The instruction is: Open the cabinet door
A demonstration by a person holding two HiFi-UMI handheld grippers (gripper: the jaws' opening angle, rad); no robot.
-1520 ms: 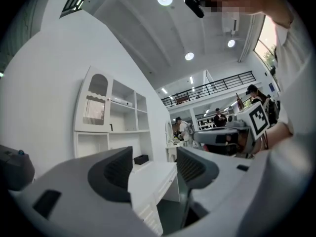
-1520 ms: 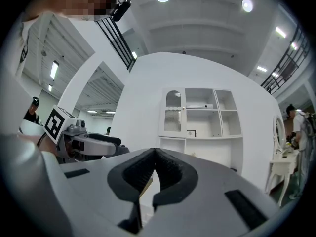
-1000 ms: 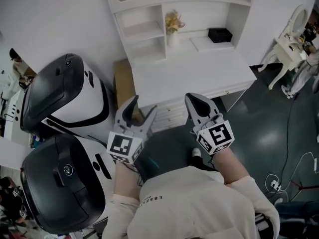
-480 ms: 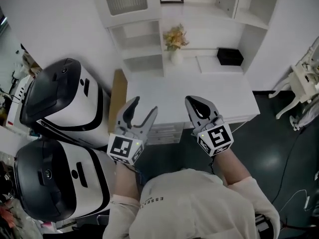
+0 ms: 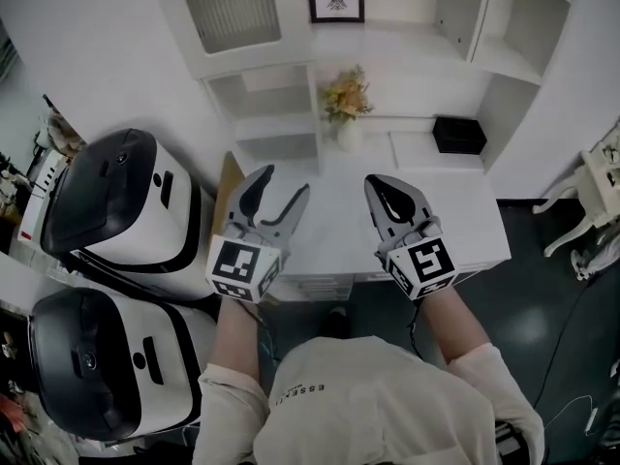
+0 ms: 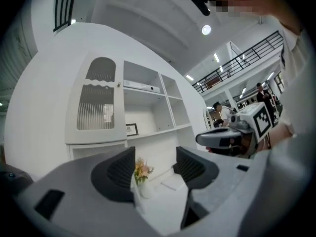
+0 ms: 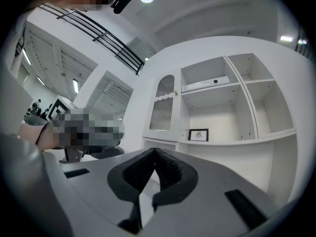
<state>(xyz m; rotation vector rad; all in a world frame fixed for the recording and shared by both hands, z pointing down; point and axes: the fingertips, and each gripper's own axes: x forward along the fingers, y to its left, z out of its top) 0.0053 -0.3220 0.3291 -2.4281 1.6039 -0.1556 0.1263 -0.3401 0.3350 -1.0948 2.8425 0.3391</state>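
item one, left tongs (image 5: 281,183): held over the near edge of the white desk (image 5: 341,223), lower centre-left of the head view. in their own view we see the two dark pads well apart, nothing between them, only the distant vase showing through the gap. released.

item two, right tongs (image 5: 379,184): level with the left pair, centre-right of the head view, also above the desk. in their own view the ribbed pads meet at the tips, with nothing caught in them. clenched, empty.

item three, cabinet door (image 5: 229,8): a white frame with a ribbed glass panel, upper left of the head view, on the wall unit behind the desk. well apart from both tongs. it looks shut, though at this distance we cannot make out its knob clearly.

item four, on the unit: a framed picture (image 5: 336,5) at top centre, a vase (image 5: 347,132) of yellow flowers below it, a black box (image 5: 458,134) to the right.

item five, two large white-and-black machines (image 5: 116,206) at the left edge.
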